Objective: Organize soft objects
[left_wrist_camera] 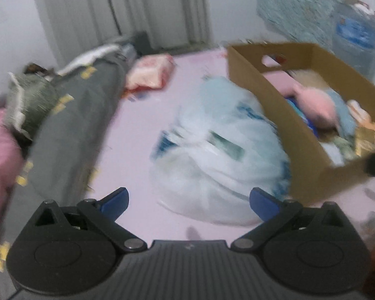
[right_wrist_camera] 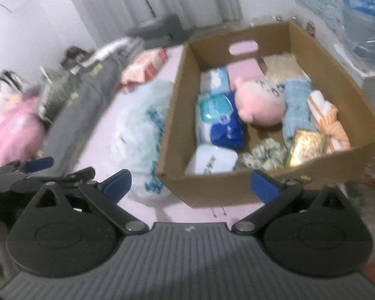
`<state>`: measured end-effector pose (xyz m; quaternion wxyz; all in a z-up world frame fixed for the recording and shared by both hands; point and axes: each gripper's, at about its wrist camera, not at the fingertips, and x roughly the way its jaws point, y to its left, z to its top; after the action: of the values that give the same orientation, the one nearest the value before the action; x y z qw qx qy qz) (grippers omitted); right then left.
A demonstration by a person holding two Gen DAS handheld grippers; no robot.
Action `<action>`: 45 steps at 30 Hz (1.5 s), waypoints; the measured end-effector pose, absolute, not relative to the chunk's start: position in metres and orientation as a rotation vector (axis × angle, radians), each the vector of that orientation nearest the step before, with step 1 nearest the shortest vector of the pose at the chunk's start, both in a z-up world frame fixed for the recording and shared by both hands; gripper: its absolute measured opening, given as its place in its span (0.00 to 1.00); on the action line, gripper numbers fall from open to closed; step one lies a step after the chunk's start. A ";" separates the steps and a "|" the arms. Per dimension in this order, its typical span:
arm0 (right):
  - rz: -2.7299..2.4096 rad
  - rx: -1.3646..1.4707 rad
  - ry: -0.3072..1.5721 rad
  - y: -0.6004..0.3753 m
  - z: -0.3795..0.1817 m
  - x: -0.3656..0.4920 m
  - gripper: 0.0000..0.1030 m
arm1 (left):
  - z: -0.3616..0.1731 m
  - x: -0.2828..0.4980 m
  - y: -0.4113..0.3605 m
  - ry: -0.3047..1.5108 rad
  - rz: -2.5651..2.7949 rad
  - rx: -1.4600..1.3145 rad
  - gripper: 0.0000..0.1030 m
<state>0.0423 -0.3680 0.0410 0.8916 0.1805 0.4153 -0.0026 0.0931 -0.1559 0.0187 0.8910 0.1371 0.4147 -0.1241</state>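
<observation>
A brown cardboard box (right_wrist_camera: 282,187) stands on the pink bed sheet (left_wrist_camera: 137,115) and holds a pink plush toy (right_wrist_camera: 260,105), blue and white tissue packs (right_wrist_camera: 220,122), a light blue cloth (right_wrist_camera: 297,102) and other soft items. The box also shows in the left wrist view (left_wrist_camera: 275,105). A translucent white plastic bag (left_wrist_camera: 217,157) with blue print lies left of the box, also in the right wrist view (right_wrist_camera: 142,130). My left gripper (left_wrist_camera: 189,203) is open and empty, just before the bag. My right gripper (right_wrist_camera: 190,183) is open and empty, before the box's near wall.
A long grey bolster pillow (left_wrist_camera: 75,130) lies at the left, with a pink cloth (right_wrist_camera: 15,135) and a grey-green bundle (left_wrist_camera: 30,102) beside it. A red and white soft pack (left_wrist_camera: 150,73) lies at the far side. A large water bottle (right_wrist_camera: 365,17) stands at the right.
</observation>
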 end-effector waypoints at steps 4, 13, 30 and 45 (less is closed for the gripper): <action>-0.073 0.296 0.911 -0.353 0.030 0.042 0.99 | 0.017 0.087 -0.159 0.904 -0.286 0.203 1.00; -0.101 0.222 0.947 -0.336 0.016 0.045 0.99 | 0.007 0.078 -0.162 0.960 -0.304 0.150 1.00; -0.123 0.212 0.967 -0.338 0.005 0.049 0.99 | 0.006 0.079 -0.163 0.964 -0.276 0.162 1.00; -0.105 0.235 0.976 -0.347 0.002 0.055 0.99 | 0.007 0.081 -0.167 0.962 -0.266 0.178 1.00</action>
<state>0.0554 -0.3468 0.0016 0.8753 0.1125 0.4675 -0.0502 0.0810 -0.1670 0.0075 0.8743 0.0850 0.4606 -0.1272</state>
